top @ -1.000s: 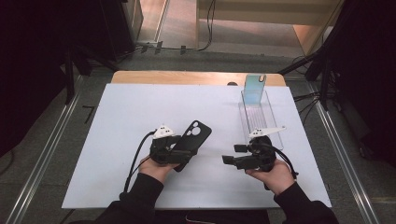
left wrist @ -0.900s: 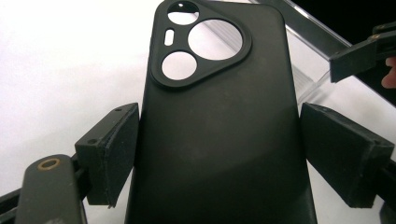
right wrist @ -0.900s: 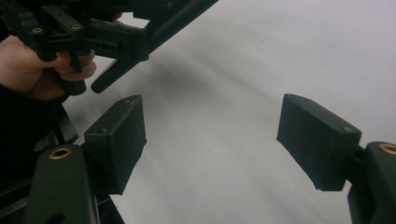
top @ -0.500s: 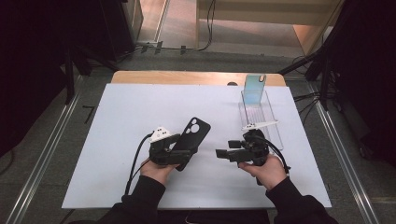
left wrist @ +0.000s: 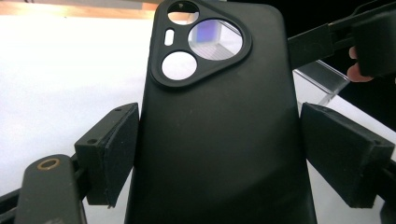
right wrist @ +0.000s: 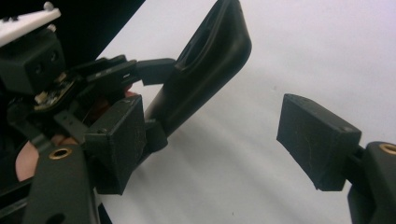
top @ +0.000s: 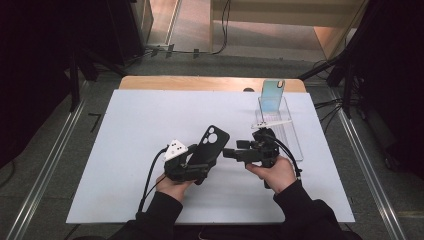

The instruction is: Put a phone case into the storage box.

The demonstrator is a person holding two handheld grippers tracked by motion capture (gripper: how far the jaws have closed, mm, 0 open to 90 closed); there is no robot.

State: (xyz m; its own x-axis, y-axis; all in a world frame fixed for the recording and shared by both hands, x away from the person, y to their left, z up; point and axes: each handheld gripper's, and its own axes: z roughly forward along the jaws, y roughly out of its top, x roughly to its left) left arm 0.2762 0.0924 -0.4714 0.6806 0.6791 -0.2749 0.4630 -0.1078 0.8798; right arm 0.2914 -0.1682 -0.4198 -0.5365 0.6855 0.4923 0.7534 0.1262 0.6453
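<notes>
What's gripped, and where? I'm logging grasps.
The left gripper clamps the black case by its long side edges, near the lower end; right gripper holds nothing.

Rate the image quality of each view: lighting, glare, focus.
High view: the white table is evenly lit, dark surroundings, slightly soft. Left gripper view: the black phone case sits sharp between the left gripper's pads, with the background table blown out white. Right gripper view: the right gripper's near pads are soft, and the table is overexposed.

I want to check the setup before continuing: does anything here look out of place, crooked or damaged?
Nothing stands out. The black phone case sits straight in the left gripper, uncracked, and the phone stands upright in the clear stand.
</notes>
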